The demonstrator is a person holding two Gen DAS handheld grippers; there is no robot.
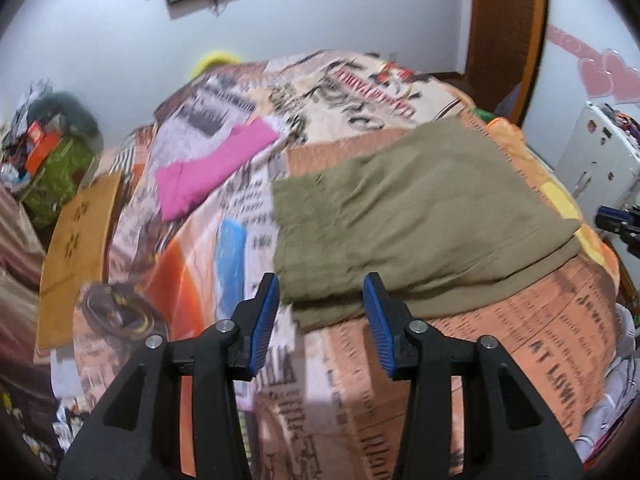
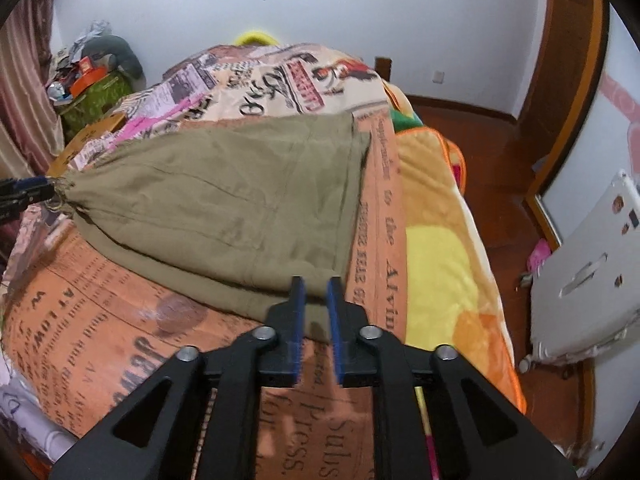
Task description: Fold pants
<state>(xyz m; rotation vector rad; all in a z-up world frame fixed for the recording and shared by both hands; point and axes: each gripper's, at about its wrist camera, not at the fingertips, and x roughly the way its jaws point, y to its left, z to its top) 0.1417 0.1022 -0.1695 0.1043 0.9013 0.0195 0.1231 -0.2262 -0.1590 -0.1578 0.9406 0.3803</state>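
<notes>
A small room with pale walls (image 2: 380,20) and dark red-brown wooden flooring (image 2: 492,152) holds a bed (image 1: 560,312) covered in an orange and cream newspaper-print bedspread (image 2: 100,320), its fabric glossy and rumpled. Along the bed's far side lies a plush yellow and orange blanket (image 2: 440,248). A dark wooden door frame (image 1: 508,32) stands in the corner, and a cluttered heap with a green box (image 1: 56,176) sits beside a striped curtain.

The olive-green cotton pants (image 1: 400,220) lie on the bedspread, folded into a broad, soft, creased panel with a gathered elastic waistband at one end. A folded bright pink cloth (image 1: 216,168) lies well apart from them, further up the bed, and a light blue strip (image 1: 232,264) is near the waistband.

The left gripper (image 1: 322,292) hovers at the waistband's near edge, blue ribbed jaws moderately wide, nothing pressed between them. The right gripper (image 2: 316,292) is at the pants' other end, jaws narrow but parted, with no cloth pinched.
</notes>
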